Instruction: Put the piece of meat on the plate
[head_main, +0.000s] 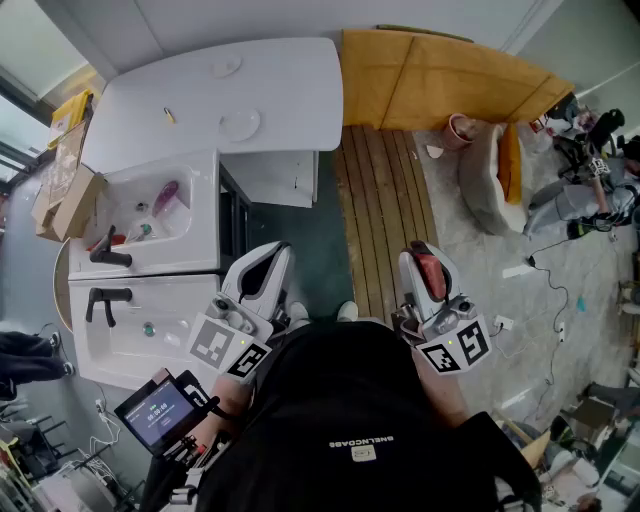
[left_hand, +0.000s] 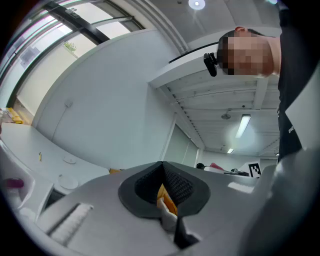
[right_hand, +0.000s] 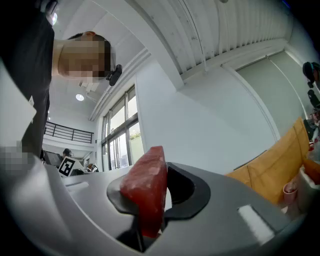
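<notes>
Meat (right_hand: 145, 185) matt, grainy; countertop (head_main: 280, 100) glossy, smooth; floor slats (head_main: 385, 200) wooden.

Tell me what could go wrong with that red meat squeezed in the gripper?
1. The piece of meat sticks out past the pads of the right gripper. It might slip out, and below it is wooden floor, not counter.
2. The plate sits far off on the white counter. It is white on white, so the drop could miss it.
</notes>
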